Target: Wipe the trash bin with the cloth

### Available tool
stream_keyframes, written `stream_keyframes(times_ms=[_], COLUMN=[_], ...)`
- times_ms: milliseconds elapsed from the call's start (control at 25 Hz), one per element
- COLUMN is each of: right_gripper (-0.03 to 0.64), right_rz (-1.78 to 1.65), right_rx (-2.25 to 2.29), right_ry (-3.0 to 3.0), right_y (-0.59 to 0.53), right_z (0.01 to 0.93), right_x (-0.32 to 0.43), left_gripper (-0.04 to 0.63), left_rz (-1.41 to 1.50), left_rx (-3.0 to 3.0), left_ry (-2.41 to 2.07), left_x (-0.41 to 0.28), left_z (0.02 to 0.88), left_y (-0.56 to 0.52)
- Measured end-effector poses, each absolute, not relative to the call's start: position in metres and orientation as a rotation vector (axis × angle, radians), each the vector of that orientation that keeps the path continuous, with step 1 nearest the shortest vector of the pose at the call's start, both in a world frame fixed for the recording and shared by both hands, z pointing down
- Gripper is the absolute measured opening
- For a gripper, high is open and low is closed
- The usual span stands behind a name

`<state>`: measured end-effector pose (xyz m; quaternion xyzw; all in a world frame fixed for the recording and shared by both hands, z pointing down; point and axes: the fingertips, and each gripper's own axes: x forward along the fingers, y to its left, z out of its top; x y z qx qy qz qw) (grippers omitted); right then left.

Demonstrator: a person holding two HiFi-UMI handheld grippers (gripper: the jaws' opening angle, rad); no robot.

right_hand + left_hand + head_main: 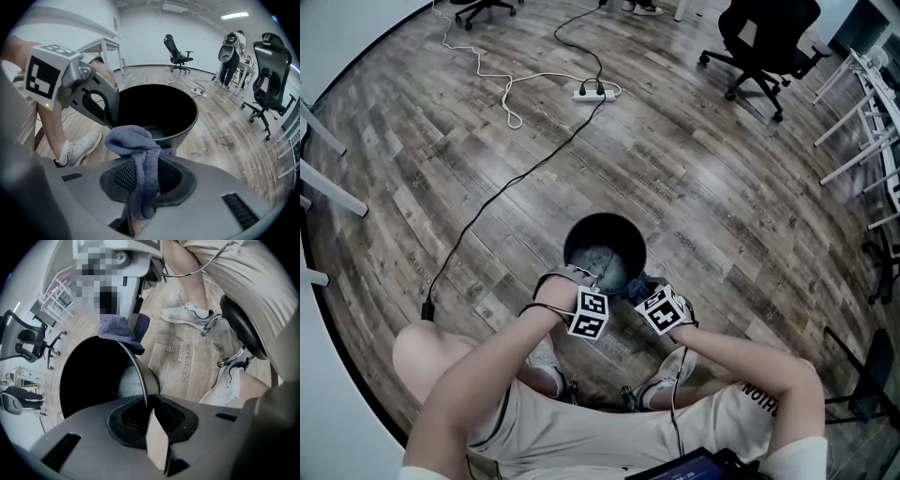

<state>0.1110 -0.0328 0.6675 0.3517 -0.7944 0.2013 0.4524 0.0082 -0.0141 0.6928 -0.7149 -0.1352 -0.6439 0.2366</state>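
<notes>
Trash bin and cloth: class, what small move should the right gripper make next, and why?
Probably ease the right gripper toward the trash bin so the cloth presses on its rim, then wipe along it. The left gripper is clamped on the rim, steadying the bin; the cloth is gripped and hangs right beside the rim.

Wood-plank floor [703,187], black office chair [764,37], white wall [140,37]

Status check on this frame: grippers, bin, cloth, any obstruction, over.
Left gripper clamped on trash bin rim. Right gripper shut on cloth, at the bin's rim. Floor cable well clear, nothing blocking.
</notes>
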Motion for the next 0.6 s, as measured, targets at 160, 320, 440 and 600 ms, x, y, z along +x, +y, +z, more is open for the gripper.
stream_keyframes(times_ms=[160,320,440,600], right_gripper=[0.075,0.075,0.075,0.075], right_rz=[0.433,0.378,0.408,0.496], right_rx=[0.824,0.777,0.775,0.812], right_ry=[-1.921,-1.866,-1.855,-1.83], right_y=[-0.037,-0.041,-0.041,-0.038], right_z=[0.703,0.755,0.788,0.825], right_x=[0.114,0.121,0.122,0.121], left_gripper=[0.038,0.034,0.034,0.034], left_rz=[-1.749,-1.77,-1.789,-1.823], left_rx=[-1.987,-2.031,-2.043,-2.075], left_ry=[-0.4,-0.392,-0.377,-0.324], left_x=[0.014,0.021,0.023,0.028], left_z=[0.692,0.691,0.69,0.69], left_y=[-0.007,0.0,0.0,0.001])
